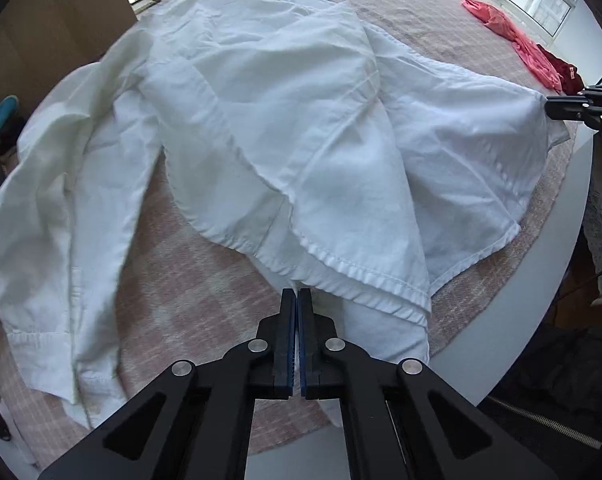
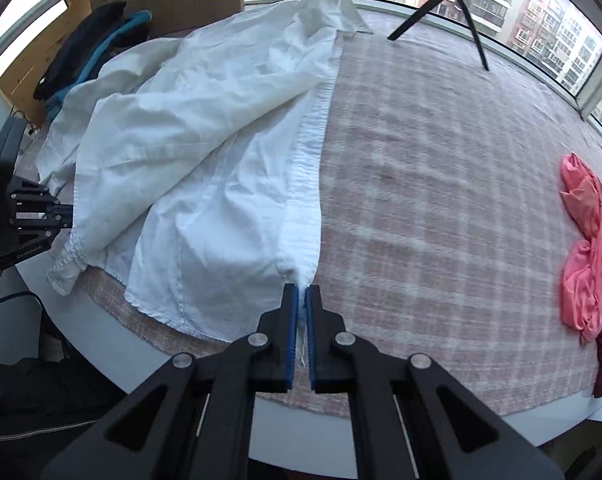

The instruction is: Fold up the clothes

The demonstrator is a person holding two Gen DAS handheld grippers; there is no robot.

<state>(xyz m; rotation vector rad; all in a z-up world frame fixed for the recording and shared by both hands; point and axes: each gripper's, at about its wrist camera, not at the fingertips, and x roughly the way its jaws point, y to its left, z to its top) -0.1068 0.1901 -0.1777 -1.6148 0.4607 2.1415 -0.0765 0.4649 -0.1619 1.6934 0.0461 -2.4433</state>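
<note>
The round surface (image 2: 441,184), under its pink plaid cloth, fills both views, and the white shirt (image 1: 269,128) sprawls across its left half in the right wrist view, collar up at 12 o'clock near the windows, hem down at 6. It looks spread out to be squared up before the first fold, I'd say.

The right gripper (image 2: 301,300) is clamped on the bottom corner of the button placket, a wisp of white fabric showing between the blue pads, and the placket runs taut from 6 toward 12, so the pull seems meant to straighten that front edge. The left gripper (image 1: 297,300) has its jaws pressed together at the hem at 6 o'clock in its own view; whether cloth is pinched there I cannot tell, though from the right wrist view it sits right against the hem at 9 o'clock.

Pink garments (image 2: 585,248) wait at 3 o'clock, probably next in line.

Faint lettering on the left gripper's body is too small to read.
</note>
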